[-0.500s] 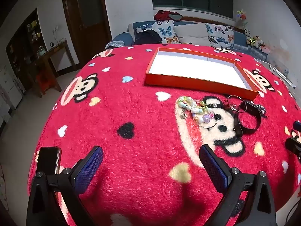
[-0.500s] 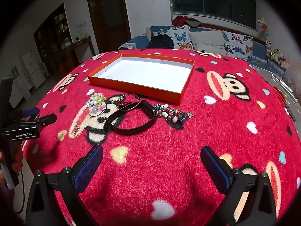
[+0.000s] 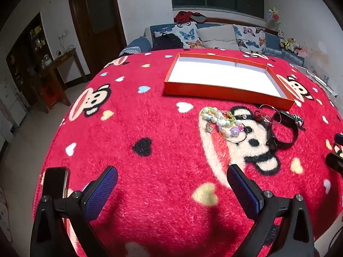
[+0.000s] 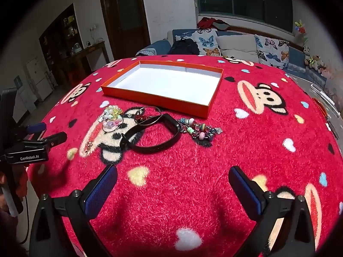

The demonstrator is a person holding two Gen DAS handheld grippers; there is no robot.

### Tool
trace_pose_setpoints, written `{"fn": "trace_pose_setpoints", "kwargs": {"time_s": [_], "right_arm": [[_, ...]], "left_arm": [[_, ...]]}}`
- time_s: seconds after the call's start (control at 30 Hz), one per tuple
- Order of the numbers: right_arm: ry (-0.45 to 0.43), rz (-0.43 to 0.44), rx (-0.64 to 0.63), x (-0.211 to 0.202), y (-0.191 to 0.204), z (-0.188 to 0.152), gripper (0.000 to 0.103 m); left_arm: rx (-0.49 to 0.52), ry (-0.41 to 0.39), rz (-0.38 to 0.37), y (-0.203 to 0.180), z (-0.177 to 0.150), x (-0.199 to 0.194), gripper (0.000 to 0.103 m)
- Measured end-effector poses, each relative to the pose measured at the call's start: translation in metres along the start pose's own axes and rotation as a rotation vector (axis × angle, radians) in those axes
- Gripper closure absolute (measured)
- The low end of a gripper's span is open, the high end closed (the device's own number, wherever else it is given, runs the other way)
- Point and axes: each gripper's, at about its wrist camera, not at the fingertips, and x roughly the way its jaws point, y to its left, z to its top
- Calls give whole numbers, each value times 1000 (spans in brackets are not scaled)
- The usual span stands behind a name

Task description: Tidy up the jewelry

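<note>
An orange tray with a white, empty inside lies on the red cartoon blanket. In front of it lie a pastel bead bracelet, thin metal hoops with a red charm, a black band and a dark multicoloured bead bracelet. My left gripper is open and empty, low over the blanket, short of the jewelry. My right gripper is open and empty, near the black band.
A dark phone lies at the blanket's left edge beside my left gripper. The left gripper's body shows at the left of the right wrist view. A sofa with cushions stands behind the table.
Both grippers have crept slightly forward toward the jewelry. Nothing on the blanket has moved.
</note>
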Motion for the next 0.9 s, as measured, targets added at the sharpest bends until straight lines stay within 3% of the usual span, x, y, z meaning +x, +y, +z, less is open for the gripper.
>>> {"fn": "trace_pose_setpoints", "kwargs": {"time_s": [0.9], "right_arm": [[13, 20, -11, 7, 5, 2, 0]], "left_arm": [[21, 1, 3, -6, 6, 2, 0]]}}
